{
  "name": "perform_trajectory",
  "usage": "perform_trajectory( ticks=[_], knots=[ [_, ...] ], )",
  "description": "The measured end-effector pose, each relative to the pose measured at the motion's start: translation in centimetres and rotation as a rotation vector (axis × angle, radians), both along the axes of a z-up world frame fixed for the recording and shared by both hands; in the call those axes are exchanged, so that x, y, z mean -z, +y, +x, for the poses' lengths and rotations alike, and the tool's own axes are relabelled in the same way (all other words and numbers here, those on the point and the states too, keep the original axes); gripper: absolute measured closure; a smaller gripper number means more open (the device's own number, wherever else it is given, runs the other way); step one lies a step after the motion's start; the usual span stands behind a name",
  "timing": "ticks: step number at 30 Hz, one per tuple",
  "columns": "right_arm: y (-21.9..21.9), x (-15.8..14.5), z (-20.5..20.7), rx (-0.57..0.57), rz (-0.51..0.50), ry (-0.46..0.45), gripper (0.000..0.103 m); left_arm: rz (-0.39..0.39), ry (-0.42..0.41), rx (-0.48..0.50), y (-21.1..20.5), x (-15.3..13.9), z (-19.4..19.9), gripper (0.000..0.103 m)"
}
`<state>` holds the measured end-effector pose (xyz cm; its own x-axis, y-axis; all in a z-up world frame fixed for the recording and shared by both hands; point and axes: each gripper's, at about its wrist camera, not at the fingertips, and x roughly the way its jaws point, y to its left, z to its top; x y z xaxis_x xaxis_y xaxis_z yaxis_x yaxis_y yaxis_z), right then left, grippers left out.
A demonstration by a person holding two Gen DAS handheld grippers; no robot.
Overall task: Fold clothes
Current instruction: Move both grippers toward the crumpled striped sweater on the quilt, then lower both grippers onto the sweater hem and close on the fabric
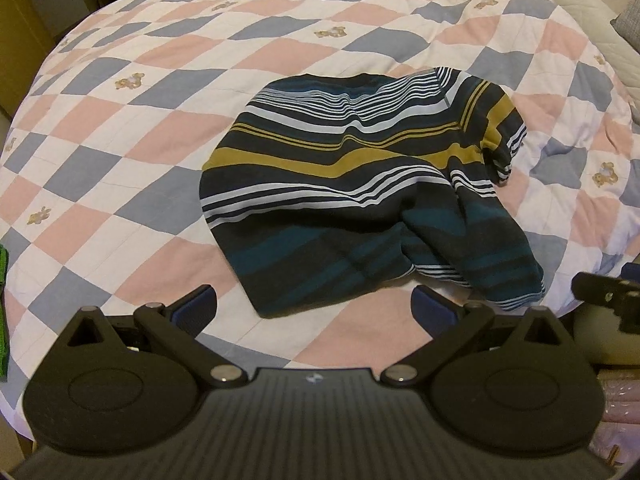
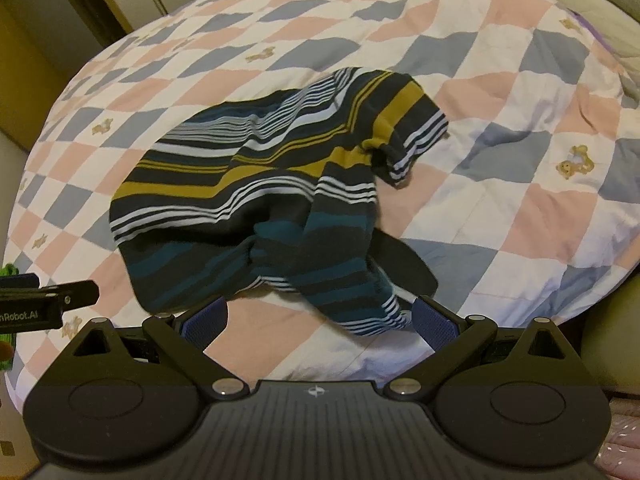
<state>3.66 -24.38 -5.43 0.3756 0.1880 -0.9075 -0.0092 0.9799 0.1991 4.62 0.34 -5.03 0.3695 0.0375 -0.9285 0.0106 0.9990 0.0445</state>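
Dark striped knit shirt w/ white, mustard and teal bands, lying crumpled mid-bed on pink/blue/white checked quilt w/ small bear prints. Left half roughly flat; right side bunched, one short sleeve flopped over at upper right, its opening dark, inside not readable. Lower right hem twisted into a fold, layers underneath hidden; in right wrist view a dark flap sticks out from under that fold, can't tell which part of garment. Left gripper just short of near hem, blue-padded fingers spread wide, nothing between, not touching cloth. Right gripper also spread wide; striped hem corner hangs betw. pads, close to right pad, contact unclear. Other gripper's tip cut off at frame edge in each view: right one, left one. Green item at left edge mostly cropped, unidentifiable. Dim wooden furniture beyond bed, blurry.
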Motion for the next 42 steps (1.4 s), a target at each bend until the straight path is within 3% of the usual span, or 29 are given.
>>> perform_trajectory(
  ticks=[6, 20, 28, 42],
  knots=[
    [-2.0, 1.2, 1.8, 0.0, 0.017, 0.02, 0.002, -0.005, 0.034, -0.024, -0.7, 1.7, 2.3, 0.001],
    [-6.1, 5.1, 13.0, -0.118, 0.064, 0.056, 0.004, 0.043, 0.069, -0.134, -0.8, 5.2, 11.1, 0.001],
    [-4.1, 7.0, 17.2, -0.187, 0.116, 0.061, 0.013, 0.041, 0.115, -0.112, 0.9, 7.5, 15.7, 0.001],
    [0.9, 10.9, 25.7, -0.209, 0.147, 0.073, 0.017, -0.001, 0.158, -0.019, 5.0, 12.7, 25.0, 0.002]
  ],
)
